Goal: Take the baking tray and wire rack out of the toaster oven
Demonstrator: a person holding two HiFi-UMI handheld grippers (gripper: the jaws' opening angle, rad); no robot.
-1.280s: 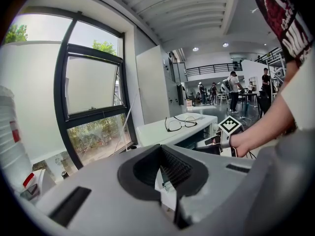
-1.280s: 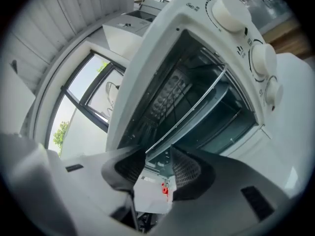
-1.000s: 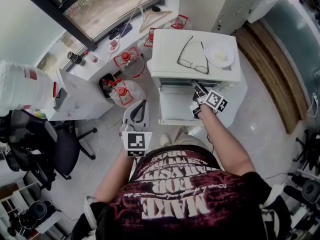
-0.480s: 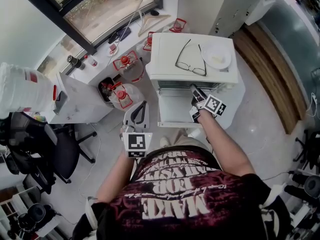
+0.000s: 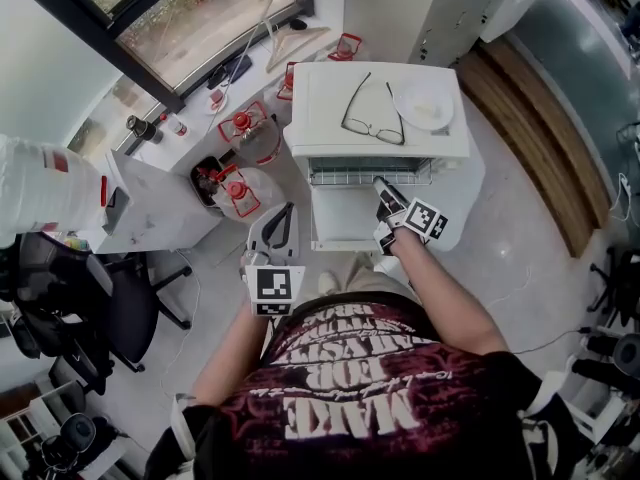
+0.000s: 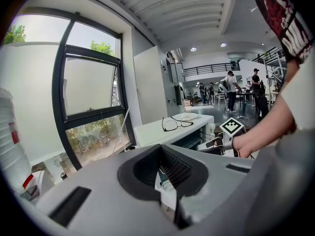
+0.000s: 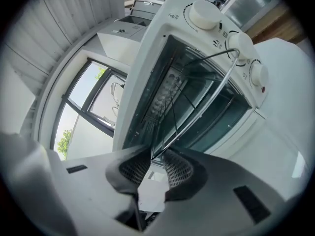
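Note:
A white toaster oven (image 5: 330, 103) stands in front of me with its door (image 5: 345, 218) dropped open. The wire rack (image 5: 365, 175) sticks partly out of the oven mouth. My right gripper (image 5: 383, 190) is at the rack's right front edge and shut on it. In the right gripper view the pads (image 7: 177, 168) pinch the rack's front rod (image 7: 197, 107) at the gripper's (image 7: 152, 156) tip. I cannot make out a baking tray inside. My left gripper (image 5: 280, 218) hangs left of the door, apart from the oven; in its own view it (image 6: 160, 149) is shut and empty.
Glasses (image 5: 372, 118) and a white plate (image 5: 424, 103) lie on top of the oven. The oven's knobs (image 7: 204, 14) are on its right side. Water jugs with red handles (image 5: 245, 128) stand to the left, next to a white desk (image 5: 150, 208) and an office chair (image 5: 100, 298).
My right gripper has drawn back toward me a little, and the rack's front edge has come further out of the oven. The left gripper has stayed put.

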